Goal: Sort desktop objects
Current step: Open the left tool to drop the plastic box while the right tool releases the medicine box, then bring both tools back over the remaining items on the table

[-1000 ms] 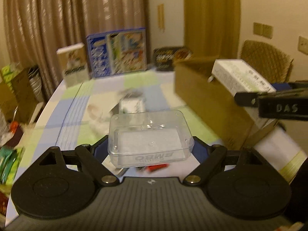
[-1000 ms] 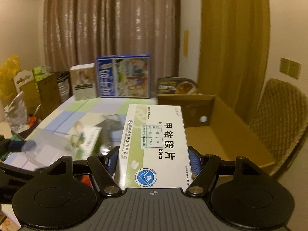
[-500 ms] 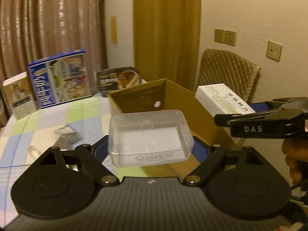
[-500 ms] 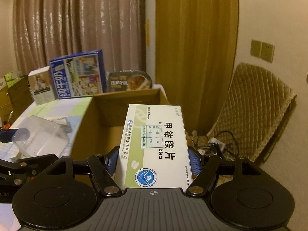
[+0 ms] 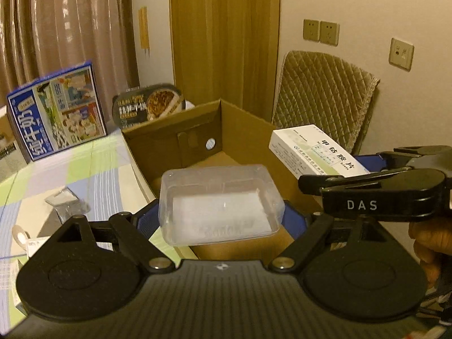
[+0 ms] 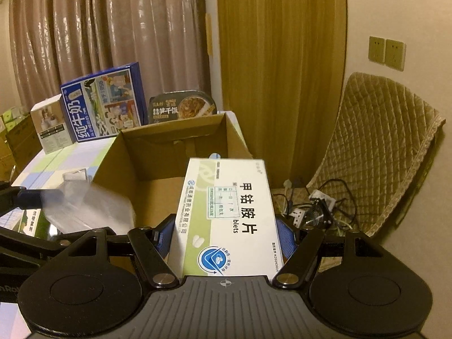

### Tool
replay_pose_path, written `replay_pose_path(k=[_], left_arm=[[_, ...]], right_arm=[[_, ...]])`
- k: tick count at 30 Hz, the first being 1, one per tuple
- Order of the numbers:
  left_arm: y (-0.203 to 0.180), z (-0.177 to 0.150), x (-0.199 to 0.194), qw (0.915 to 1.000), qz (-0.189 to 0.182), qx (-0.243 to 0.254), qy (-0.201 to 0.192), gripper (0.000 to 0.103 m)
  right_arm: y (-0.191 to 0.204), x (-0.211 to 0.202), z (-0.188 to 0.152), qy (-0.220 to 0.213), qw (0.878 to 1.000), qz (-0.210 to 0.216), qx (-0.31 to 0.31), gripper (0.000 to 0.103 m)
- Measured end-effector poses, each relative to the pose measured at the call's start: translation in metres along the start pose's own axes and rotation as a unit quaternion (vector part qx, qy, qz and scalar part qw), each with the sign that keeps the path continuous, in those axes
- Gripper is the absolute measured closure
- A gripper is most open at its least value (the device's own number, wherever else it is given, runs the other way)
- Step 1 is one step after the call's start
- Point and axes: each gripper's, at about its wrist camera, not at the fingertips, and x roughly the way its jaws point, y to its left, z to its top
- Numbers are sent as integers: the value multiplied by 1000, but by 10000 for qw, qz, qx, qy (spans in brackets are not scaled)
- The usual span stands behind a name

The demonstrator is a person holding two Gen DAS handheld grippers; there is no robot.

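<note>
- The checked table [image 5: 93,155] stretched away to the left of both sets of jaws, past the gripped things.
- An open cardboard box [image 5: 197,138] sat at the table's right edge, directly ahead of and below both grippers; its brown floor showed beneath what each one carried, and a round hole pierced its far wall.
- A quilted chair [image 6: 378,152] stood to the right of the right jaws, against the wall, with a tangle of cables and a power strip [image 6: 313,206] on the floor just beside it.
- A blue milk carton case [image 6: 104,104] stood upright well beyond the box, left of the jaws' line, with a dark ready-meal tray [image 6: 180,107] propped just beside it behind the box's far wall.
- The left gripper [image 5: 221,217] had its jaws spread wide yet pinching a clear plastic container [image 5: 220,203] by its two short ends; the container hung level over the box's near left corner.
- The right gripper [image 6: 226,237] had its jaws clamped on the long sides of a white and green medicine box [image 6: 228,214], which pointed forward between them, printed face up, over the box's opening.
- From the left wrist view that medicine box [image 5: 313,149] hung to the right of the left jaws, apart from the clear container, and part of the person's hand [image 5: 429,243] showed under the right gripper's body.
- A small clear packet [image 5: 65,200] lay on the table to the left of the left jaws.
</note>
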Motion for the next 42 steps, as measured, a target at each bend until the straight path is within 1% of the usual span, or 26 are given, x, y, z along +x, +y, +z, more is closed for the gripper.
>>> replay_pose_path(k=[8, 10, 13, 15, 20, 22, 34, 42], left_arm=[[2, -5, 1, 9999, 98, 58, 68, 17], [4, -5, -3, 9998, 164, 99, 110, 17], [4, -4, -8, 9990, 356, 200, 199, 17], [7, -4, -12, 9986, 427, 174, 246, 17], [18, -7, -22, 9985, 466, 44, 281, 17], [22, -9, -24, 9983, 506, 15, 299, 16], [40, -16, -44, 9967, 724, -151, 342, 15], [49, -23, -67, 9958, 826, -239, 300, 15]], right_arm=[[2, 2, -1, 56, 10000, 36, 11, 35], [4, 2, -1, 67, 10000, 58, -3, 35], [8, 4, 1, 73, 9999, 79, -31, 35], [12, 5, 2, 71, 9999, 96, -47, 35], [25, 11, 6, 48, 9997, 203, -112, 34], [29, 12, 7, 54, 9998, 162, -137, 24], [46, -5, 8, 3, 9996, 204, -214, 22], [66, -29, 9, -123, 9989, 361, -261, 20]])
